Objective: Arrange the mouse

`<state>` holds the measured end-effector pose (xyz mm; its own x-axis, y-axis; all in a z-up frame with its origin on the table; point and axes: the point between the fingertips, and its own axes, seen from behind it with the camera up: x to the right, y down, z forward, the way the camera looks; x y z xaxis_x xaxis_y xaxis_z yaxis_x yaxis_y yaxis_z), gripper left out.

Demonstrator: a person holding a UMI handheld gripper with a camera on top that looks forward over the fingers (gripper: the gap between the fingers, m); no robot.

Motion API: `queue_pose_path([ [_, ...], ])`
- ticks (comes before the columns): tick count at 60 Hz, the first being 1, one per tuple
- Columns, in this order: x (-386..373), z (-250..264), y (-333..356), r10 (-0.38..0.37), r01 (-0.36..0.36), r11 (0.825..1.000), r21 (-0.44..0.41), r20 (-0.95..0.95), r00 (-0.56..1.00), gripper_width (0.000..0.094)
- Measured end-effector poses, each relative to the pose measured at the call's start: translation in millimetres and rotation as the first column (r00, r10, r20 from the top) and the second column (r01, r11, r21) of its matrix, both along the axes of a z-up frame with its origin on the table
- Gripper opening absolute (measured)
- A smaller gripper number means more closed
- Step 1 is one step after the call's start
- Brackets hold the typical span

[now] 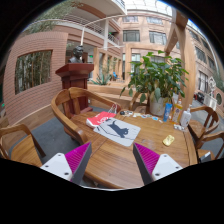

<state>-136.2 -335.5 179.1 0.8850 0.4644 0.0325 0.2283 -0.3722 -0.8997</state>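
Gripper view puts me above the near edge of a round wooden table, looking across it. My gripper has its fingers spread wide w/ nothing between them but bare tabletop; the pink pads face each other across the gap.

Beyond the fingers, toward the middle of the table, lies a pale mouse pad, set at a slant to me. A small dark mouse sits on it, approx. in the pad's centre (can't make out which way it points). A red booklet or card lies at the pad's far-left corner, touching or overlapping it, I can't tell which.

At the table's right side a small yellow thing rests near the edge. Farther back on that side stand a blue-tinted bottle and a clear one, close together. A potted plant rises at the far right edge.

Wooden chairs ring the table; one at the far left side, others at left and right. Behind is a courtyard w/ brick buildings.
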Motion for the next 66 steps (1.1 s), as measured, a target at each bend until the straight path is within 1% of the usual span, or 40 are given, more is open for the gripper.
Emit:
queue_pose_path([
  [5, 14, -18, -7, -0.031, 0.032, 0.998, -0.051, 0.020, 0.999, 0.0856],
  [7, 27, -42, 9, -0.046, 0.048, 0.997, -0.067, 0.030, 0.998, 0.0855],
  [13, 64, -86, 27, -0.096, 0.103, 0.988, -0.119, 0.066, 0.993, 0.0855],
  [20, 112, -127, 55, -0.172, 0.187, 0.969, -0.160, 0.102, 0.980, 0.0857],
  [28, 165, -156, 102, -0.273, 0.292, 0.942, -0.168, 0.127, 0.954, 0.0855],
  [35, 199, -169, 150, -0.333, 0.352, 0.922, -0.162, 0.133, 0.934, 0.0857],
  [46, 221, -180, 228, -0.388, 0.400, 0.902, -0.164, 0.100, 0.916, 0.0856],
  [58, 226, -193, 296, -0.421, 0.428, 0.881, -0.201, 0.077, 0.904, 0.0857],
  [66, 227, -194, 336, -0.448, 0.451, 0.869, -0.203, 0.063, 0.892, 0.0850],
])
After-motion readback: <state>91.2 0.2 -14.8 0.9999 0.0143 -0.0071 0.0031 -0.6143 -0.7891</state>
